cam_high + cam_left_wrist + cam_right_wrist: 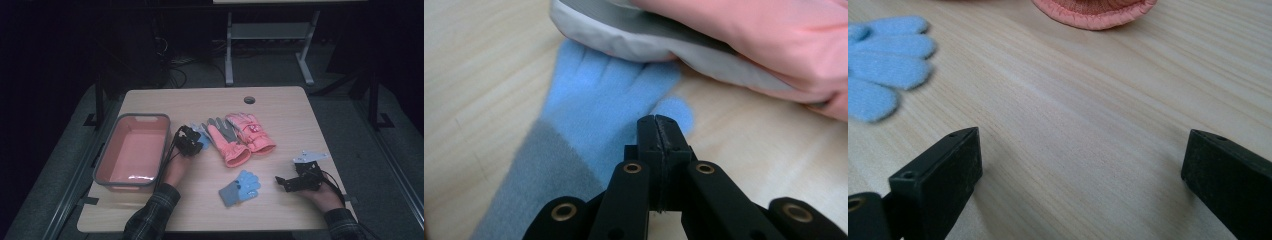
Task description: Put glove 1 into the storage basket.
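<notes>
From above, the high view shows a light wooden table (280, 107) bearing a pink tub with a grey rim (131, 150) at its left. Just right of the tub, the left gripper (190, 141), held by the left hand (176, 170), sits at the near end of a small blue glove (202, 136) that is partly hidden beneath it. Beside that lie two pink winter gloves: one with a grey palm (226, 141), whose fingers point far, and a second pink glove (251, 131) touching it on the right. A second blue glove with a grey cuff (239, 187) lies nearer, between the two hands. The right gripper (291, 182) rests low over the table at the near right, held by the right hand (324, 195), its jaws pointing left toward that glove.

Left gripper view: the two black jaws are pressed together with no gap, their tips over the thumb side of the blue glove (599, 105); whether cloth is pinched between them cannot be told. The glove's fingertips pass under the grey-palmed pink glove (724, 45), which overlaps them.

Right gripper view: the jaws stand wide apart over bare wood (1088, 130), holding nothing. The fingers of the nearer blue glove (885, 60) appear at far left, and a pink cuff (1093, 12) at the far edge.
</notes>
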Demonstrator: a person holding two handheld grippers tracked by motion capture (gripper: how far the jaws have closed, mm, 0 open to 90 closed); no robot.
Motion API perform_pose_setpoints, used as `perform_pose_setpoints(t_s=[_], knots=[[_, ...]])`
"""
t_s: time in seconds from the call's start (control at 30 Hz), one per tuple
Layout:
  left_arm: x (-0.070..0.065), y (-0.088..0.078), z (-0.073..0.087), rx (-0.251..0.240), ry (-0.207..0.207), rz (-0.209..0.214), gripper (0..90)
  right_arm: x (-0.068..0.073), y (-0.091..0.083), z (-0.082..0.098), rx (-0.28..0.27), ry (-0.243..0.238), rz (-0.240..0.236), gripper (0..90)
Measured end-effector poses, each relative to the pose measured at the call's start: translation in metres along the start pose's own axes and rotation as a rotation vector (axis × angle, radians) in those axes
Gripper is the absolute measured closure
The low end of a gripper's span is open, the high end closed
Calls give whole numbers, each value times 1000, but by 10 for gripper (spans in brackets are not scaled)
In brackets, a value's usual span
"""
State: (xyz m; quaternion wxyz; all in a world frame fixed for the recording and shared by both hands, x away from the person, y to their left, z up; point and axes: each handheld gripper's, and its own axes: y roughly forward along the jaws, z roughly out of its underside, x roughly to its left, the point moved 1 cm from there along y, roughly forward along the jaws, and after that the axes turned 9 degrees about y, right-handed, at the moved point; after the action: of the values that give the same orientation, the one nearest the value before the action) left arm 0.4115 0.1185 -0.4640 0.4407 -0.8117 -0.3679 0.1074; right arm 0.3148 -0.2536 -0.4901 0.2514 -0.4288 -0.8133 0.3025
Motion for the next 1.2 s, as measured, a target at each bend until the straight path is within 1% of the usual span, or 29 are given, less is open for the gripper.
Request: perform_pose_setpoints(t_s=[0.03,0.13,0.23,0.3,0.37,0.47,0.53,0.57,0.6,0.67,0.73,0.8,0.83,0.9,0.97,1.0,1.03,1.1,1.17,1.2], knots=[[-2,-1,1,8,17,2,895,0,0,0,-1,1,0,23],[-9,-5,2,13,22,15,895,0,0,0,0,1,0,23],[-15,-9,4,18,40,34,895,0,0,0,0,-1,0,23],[-18,-11,6,16,50,54,896,0,0,0,0,-1,0,23],[-21,-14,9,12,50,71,896,0,0,0,0,-1,0,23],[-26,-20,14,18,57,101,895,0,0,0,0,1,-1,23],[-31,-24,18,15,50,128,896,0,0,0,0,0,0,23],[-33,-26,20,14,53,136,895,0,0,0,0,0,0,23],[-36,-27,21,14,57,147,895,0,0,0,0,1,0,23],[-41,-29,24,36,73,179,895,0,0,0,0,1,0,23],[-47,-32,26,32,91,199,895,0,0,0,0,0,0,22],[-52,-34,26,30,114,203,895,0,0,0,0,0,1,23],[-53,-36,25,22,106,205,895,0,0,0,0,0,1,23],[-50,-40,20,6,109,182,895,0,0,0,0,-1,1,23],[-41,-42,14,-16,101,135,895,0,0,0,0,-1,1,22],[-36,-42,12,-28,81,122,895,0,0,0,1,-3,2,22],[-30,-41,10,-36,73,103,895,0,0,0,0,-1,1,23],[-21,-37,5,-40,52,71,895,0,0,0,0,-1,1,23],[-16,-31,2,-23,51,20,895,0,0,0,1,-3,2,23],[-14,-27,1,-19,42,7,895,0,0,0,0,0,2,23]])
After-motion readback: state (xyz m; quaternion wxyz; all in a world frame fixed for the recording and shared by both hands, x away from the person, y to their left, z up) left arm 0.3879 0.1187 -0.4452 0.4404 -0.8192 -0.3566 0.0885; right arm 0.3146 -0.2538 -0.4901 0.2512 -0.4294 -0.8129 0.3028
